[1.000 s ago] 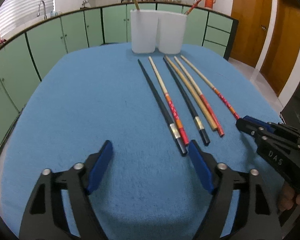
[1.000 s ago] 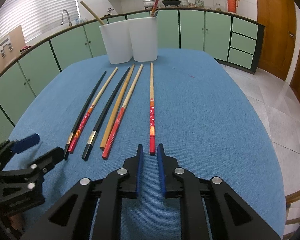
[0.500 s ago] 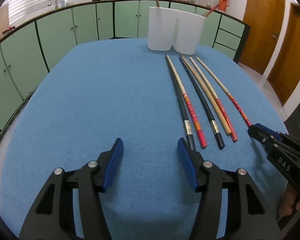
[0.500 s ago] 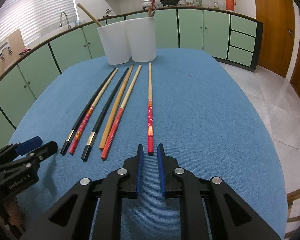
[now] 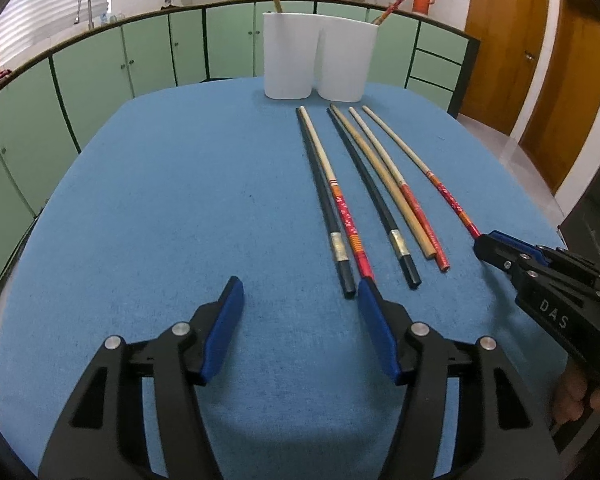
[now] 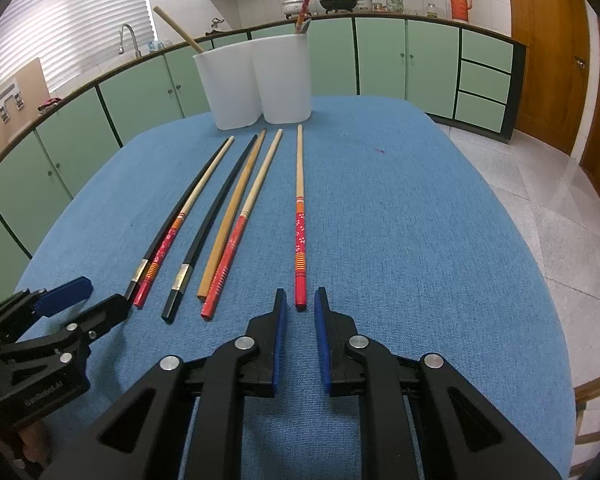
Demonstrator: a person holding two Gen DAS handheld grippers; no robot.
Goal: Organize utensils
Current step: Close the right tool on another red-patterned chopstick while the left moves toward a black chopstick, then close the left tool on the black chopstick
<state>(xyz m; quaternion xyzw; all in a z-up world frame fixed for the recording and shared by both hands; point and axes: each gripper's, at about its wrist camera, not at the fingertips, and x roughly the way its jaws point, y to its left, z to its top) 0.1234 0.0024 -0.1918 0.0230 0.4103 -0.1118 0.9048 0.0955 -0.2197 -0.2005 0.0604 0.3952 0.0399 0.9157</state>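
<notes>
The blue cloth-covered bench (image 6: 440, 240) carried a white two-compartment plastic holder (image 6: 256, 80) at its far end, one chopstick leaning in each compartment. In front of the holder lay six long chopsticks (image 6: 236, 216) side by side, the red-handled outermost one (image 6: 299, 216) apart from the rest. Nearest, the left tongs (image 5: 300, 300) hovered spread wide at the leftmost handles; the right tongs (image 6: 301, 312) stood narrowly apart just short of the lone chopstick's end.
</notes>
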